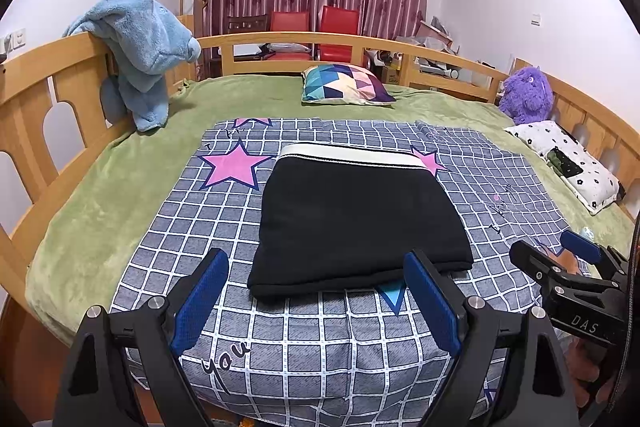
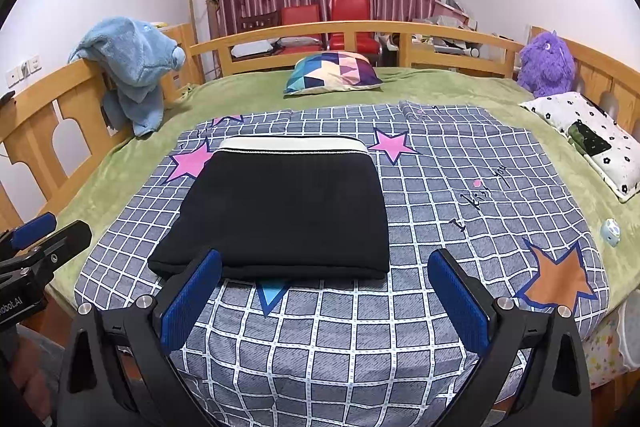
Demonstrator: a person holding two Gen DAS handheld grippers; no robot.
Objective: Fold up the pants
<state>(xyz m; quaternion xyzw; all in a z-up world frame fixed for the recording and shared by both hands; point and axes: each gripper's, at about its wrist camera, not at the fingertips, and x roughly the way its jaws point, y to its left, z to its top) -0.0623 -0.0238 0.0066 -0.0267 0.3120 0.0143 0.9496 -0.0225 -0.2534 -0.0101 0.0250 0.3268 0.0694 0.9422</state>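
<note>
1. The black pants (image 1: 352, 223), folded into a thick rectangular bundle, lie flat on the grey-blue checked sheet with pink stars (image 1: 312, 347). Their white waistband (image 1: 344, 155) points away toward the far end of the bed, the folded edge faces the cameras, and the long axis runs near to far.
2. Around them: a geometric multicoloured pillow (image 1: 346, 85) further back on the green fleece blanket (image 1: 100, 187), a fluffy light-blue garment (image 1: 140, 47) draped over the wooden bed rail (image 1: 36, 95) at left, a purple plush toy (image 1: 526, 95) and a white flower-print pillow (image 1: 568, 163) at right. Nothing lies on the pants.
3. The left gripper (image 1: 316, 299) hovers just short of the bundle's near edge, fingers spread wide, holding nothing.
4. The right gripper (image 2: 324, 303) sits near the bundle's right corner, likewise spread and empty.
</note>
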